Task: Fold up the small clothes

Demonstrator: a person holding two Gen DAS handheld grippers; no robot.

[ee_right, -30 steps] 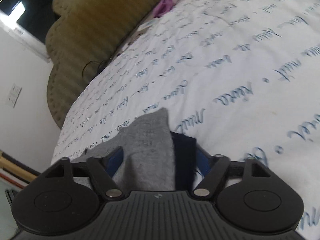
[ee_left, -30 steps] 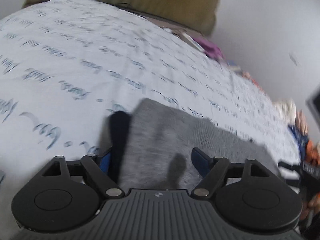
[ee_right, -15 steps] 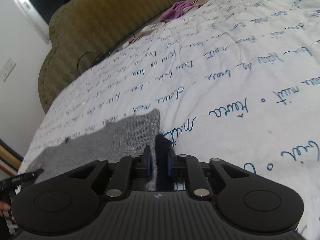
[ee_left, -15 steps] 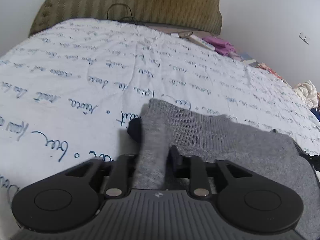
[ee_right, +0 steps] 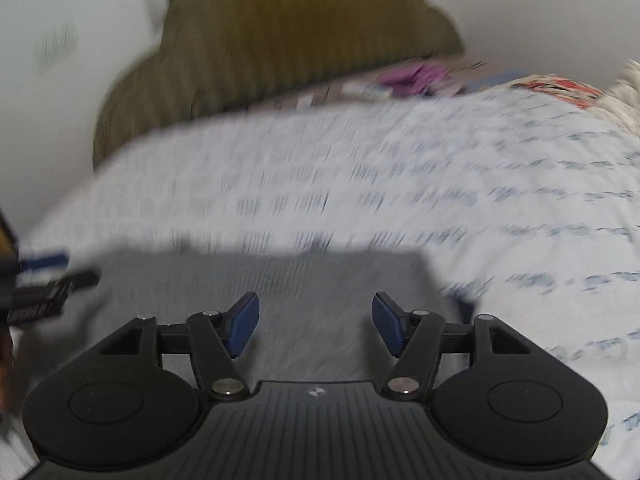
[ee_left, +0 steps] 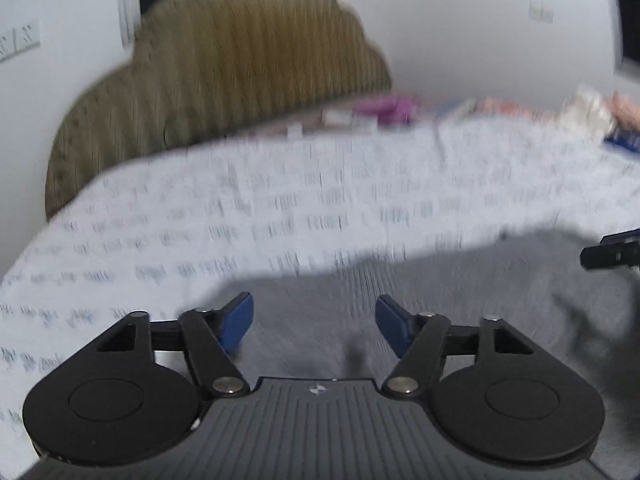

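Both grippers stood with jaws spread wide and nothing between the blue pads. The left gripper (ee_left: 314, 322) hovered above the grey knit garment (ee_left: 400, 292), which lay flat on the white bedspread (ee_left: 240, 208) with blue script. The right gripper (ee_right: 314, 322) hovered over the same garment (ee_right: 280, 276), whose far edge ran straight and, as far as the blur allowed, ended in 1 square corner on the right. Bare bedspread (ee_right: 440, 168) stretched beyond to the olive headboard (ee_right: 280, 32)

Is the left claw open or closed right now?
Open. The left gripper has its blue pads spread wide apart, gripping nothing.
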